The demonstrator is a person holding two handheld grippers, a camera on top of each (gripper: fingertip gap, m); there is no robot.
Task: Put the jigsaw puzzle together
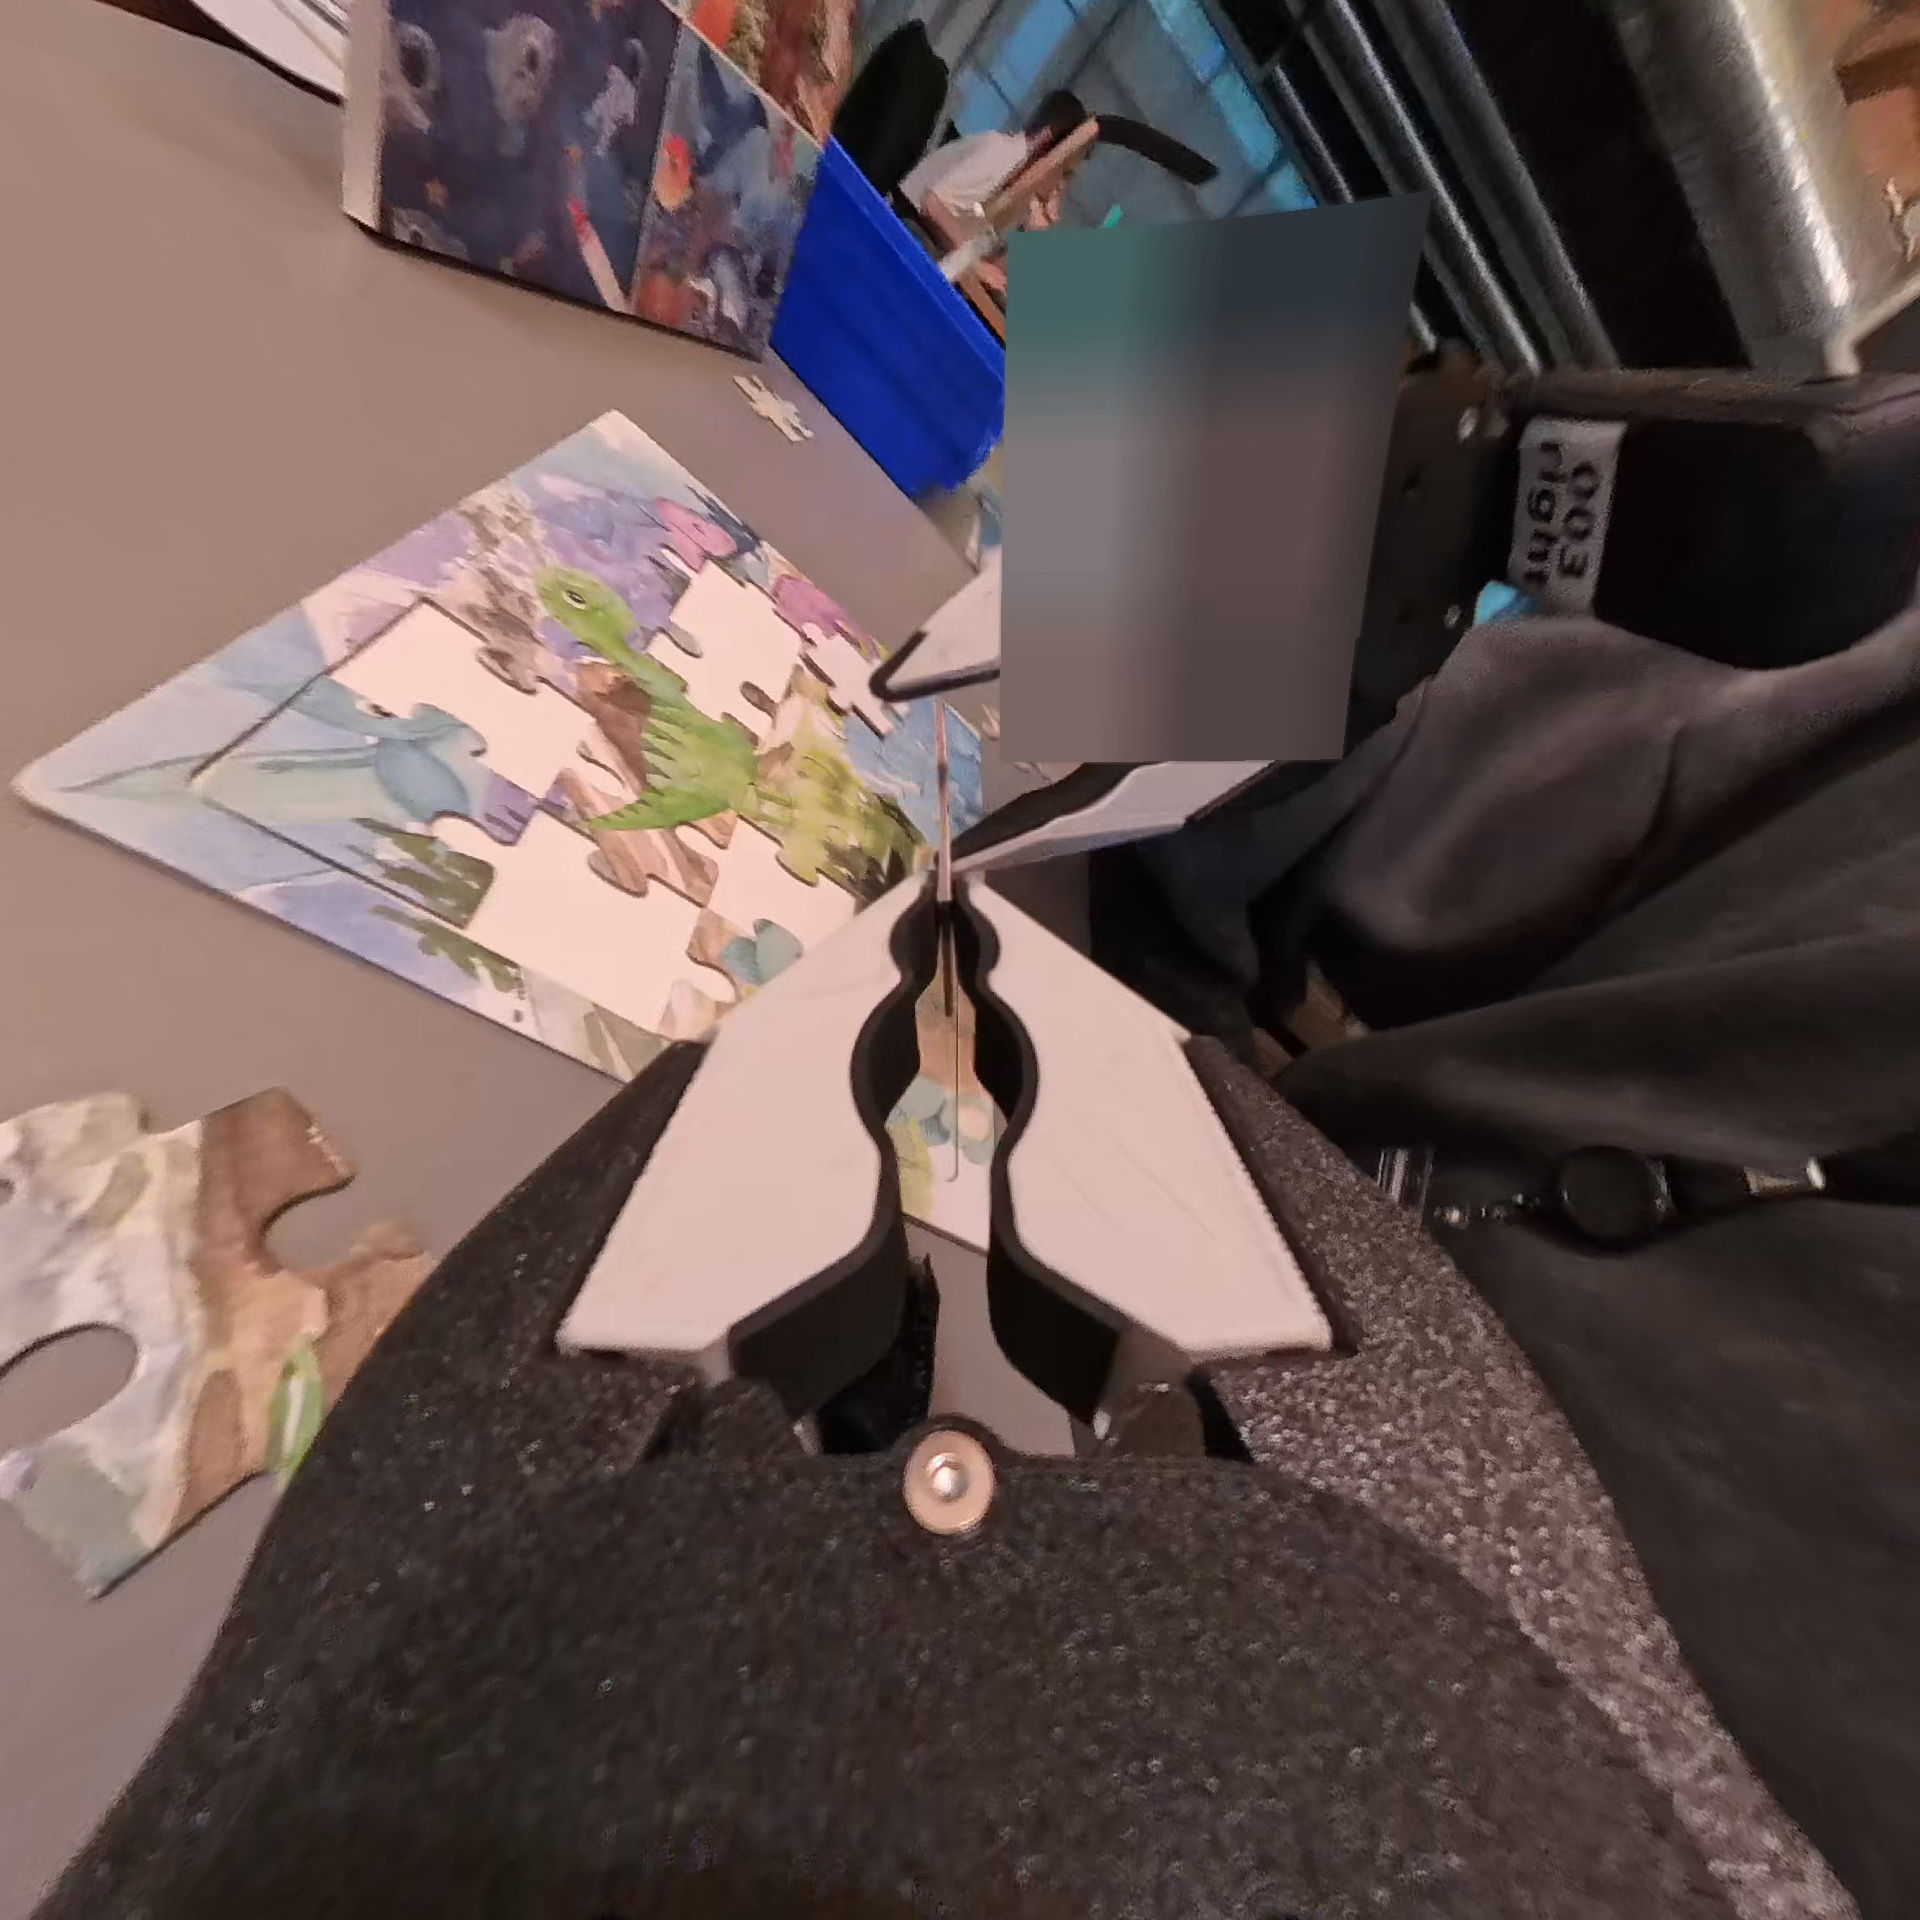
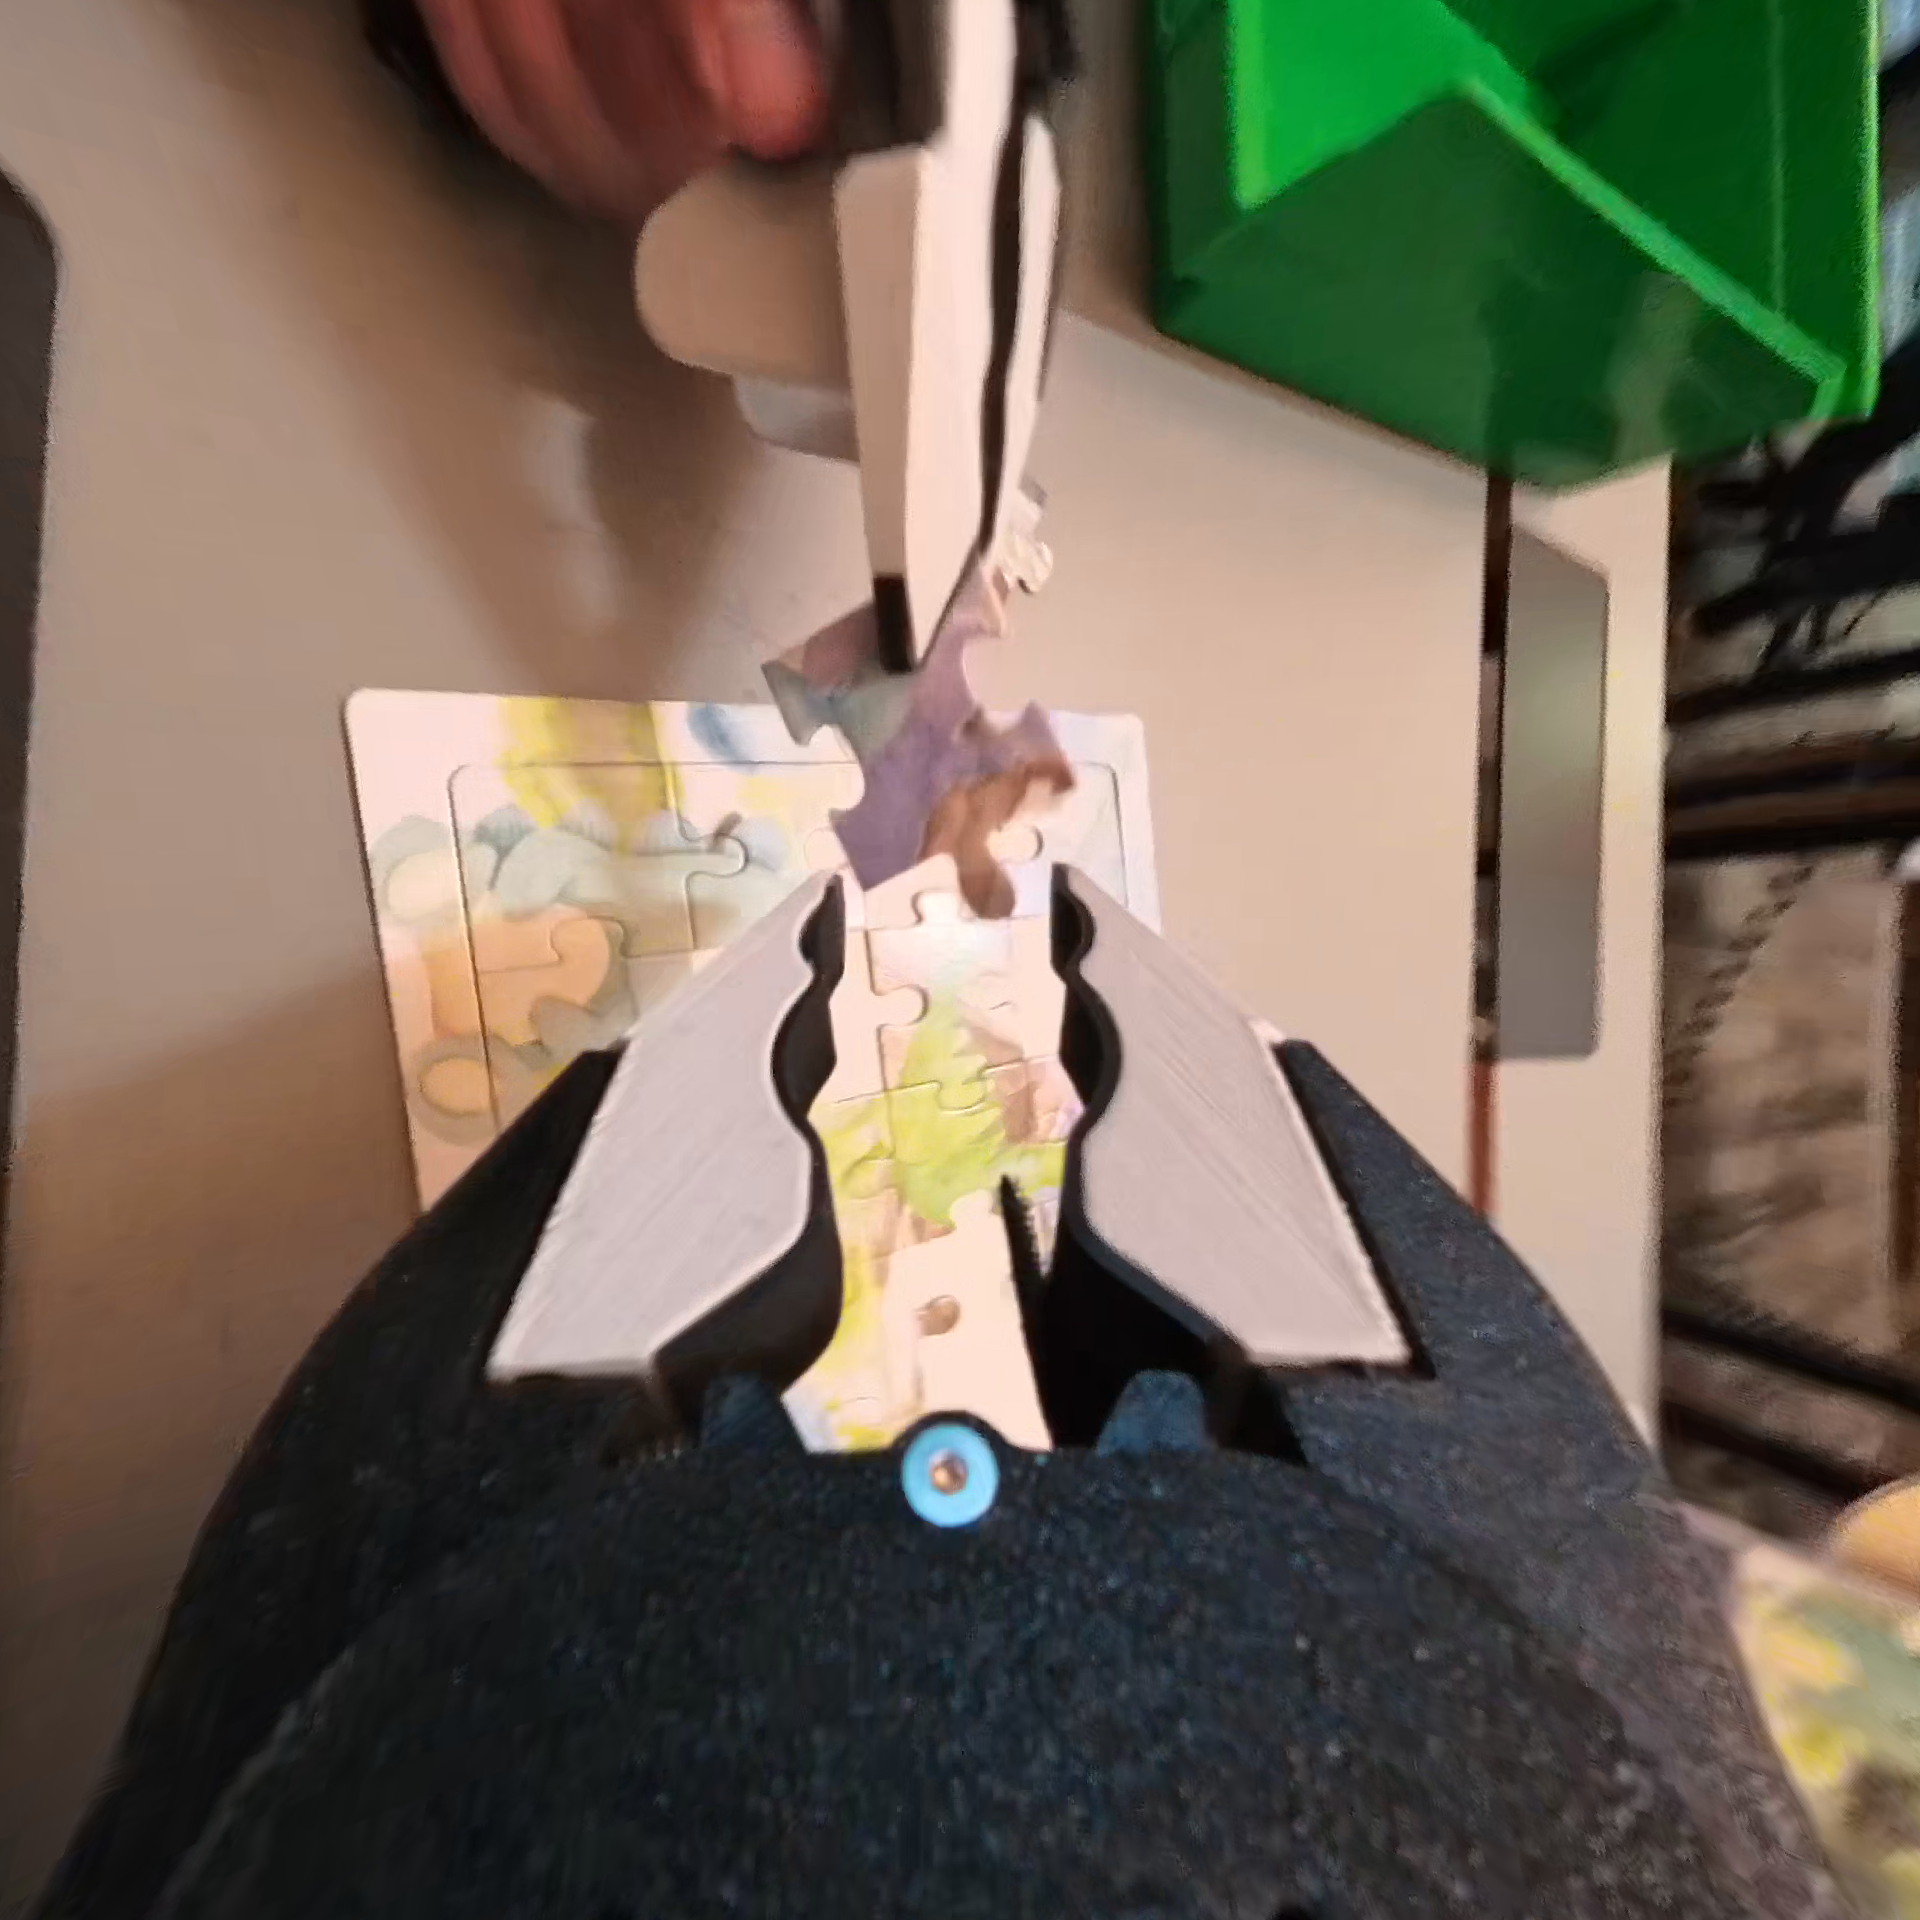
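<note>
My left gripper (image 1: 943, 894) had pale grey fingers with wavy black pads on a black speckled foam body, one silver screw at its centre. My right gripper (image 2: 948, 883) matched, its screw ringed blue.

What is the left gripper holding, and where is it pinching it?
The left gripper pinches a purple-and-brown puzzle piece by its top edge, above the puzzle board. The right gripper is open, holding nothing.

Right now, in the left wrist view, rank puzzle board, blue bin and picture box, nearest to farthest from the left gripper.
1. puzzle board, just under the left gripper.
2. blue bin, beyond the board, right.
3. picture box, farthest back, left.
</note>
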